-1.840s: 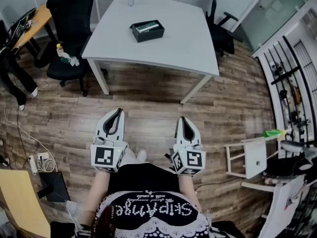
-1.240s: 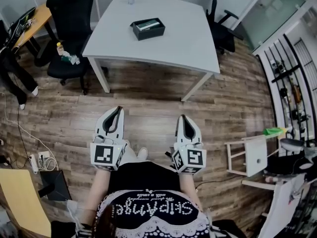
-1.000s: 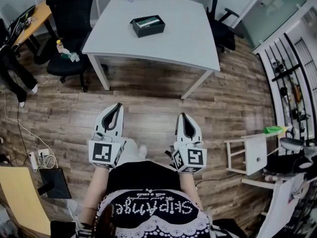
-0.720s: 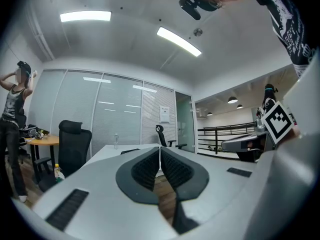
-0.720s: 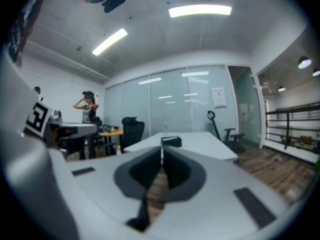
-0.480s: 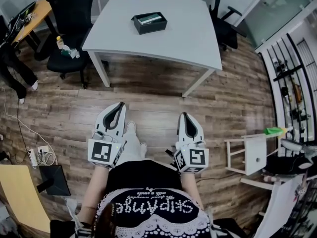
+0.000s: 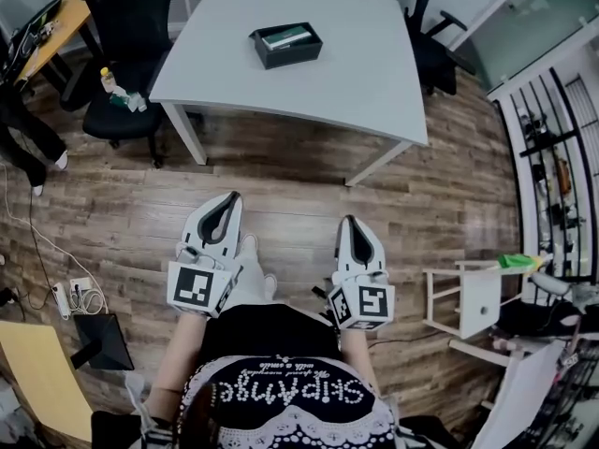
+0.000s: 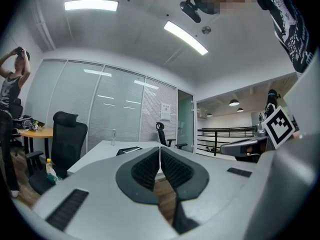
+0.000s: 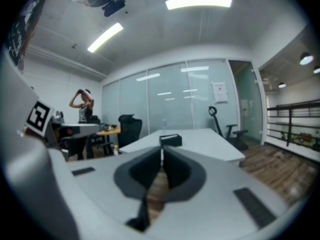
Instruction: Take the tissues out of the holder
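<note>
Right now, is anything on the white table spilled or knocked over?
No, nothing stands out. The black tissue holder sits flat on the white table with the tissues inside, and nothing is spilled around it.

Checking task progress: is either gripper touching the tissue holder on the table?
No, the left gripper and right gripper both hang over the wooden floor, short of the table where the tissue holder sits.

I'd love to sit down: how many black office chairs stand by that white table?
2. One black office chair stands at the white table's left side, the other at its far right corner. More may be out of view.
</note>
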Tool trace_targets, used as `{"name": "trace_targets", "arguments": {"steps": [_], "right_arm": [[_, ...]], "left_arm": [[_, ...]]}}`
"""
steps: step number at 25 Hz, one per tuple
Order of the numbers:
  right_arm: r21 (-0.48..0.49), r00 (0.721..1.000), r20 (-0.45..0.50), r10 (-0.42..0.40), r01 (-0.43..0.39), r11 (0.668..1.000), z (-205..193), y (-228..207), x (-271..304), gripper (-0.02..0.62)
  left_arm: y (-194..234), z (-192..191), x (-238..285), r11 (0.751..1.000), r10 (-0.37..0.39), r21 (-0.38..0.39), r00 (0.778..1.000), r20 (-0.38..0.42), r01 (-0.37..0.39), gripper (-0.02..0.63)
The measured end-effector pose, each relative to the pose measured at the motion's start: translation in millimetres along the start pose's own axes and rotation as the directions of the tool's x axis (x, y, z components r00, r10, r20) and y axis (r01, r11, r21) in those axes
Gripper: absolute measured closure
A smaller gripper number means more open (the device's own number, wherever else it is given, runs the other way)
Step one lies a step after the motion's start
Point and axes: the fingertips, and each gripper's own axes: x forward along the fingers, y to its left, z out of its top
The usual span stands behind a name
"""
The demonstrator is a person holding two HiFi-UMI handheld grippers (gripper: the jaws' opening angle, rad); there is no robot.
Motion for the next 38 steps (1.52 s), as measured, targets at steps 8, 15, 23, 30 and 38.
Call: {"name": "trace_targets", "arguments": {"steps": [8,15,23,30,38], "right_arm": [[0.003,1.0,0.016,-0.024,0.024,1.0,30,-3,69,0.56],[0.013,0.998,0.024,-0.058,0.058,0.998,40,-7,107,0.56],[0.012,0.998,0.013,-0.066,0.066,0.998,41,0,136,0.56],[0.006,0.999,0.0,-0.039,0.039,0.999,44,8,154,0.56],[0.007,0.999,-0.024,-0.021,0.021,1.0,45,-7,180,0.56]], "left_arm": [[38,18,59,0.999,-0.05,0.0,0.999,-0.003,0.05,0.569],[72,22,96,0.999,-0.044,-0.005,0.999,-0.011,0.044,0.569],[108,13,104,0.999,-0.021,-0.027,0.999,-0.028,0.02,0.569],[116,3,110,0.999,-0.025,-0.045,0.999,-0.035,0.023,0.571],[126,3,136,0.998,0.0,-0.063,0.999,-0.04,-0.002,0.571]]}}
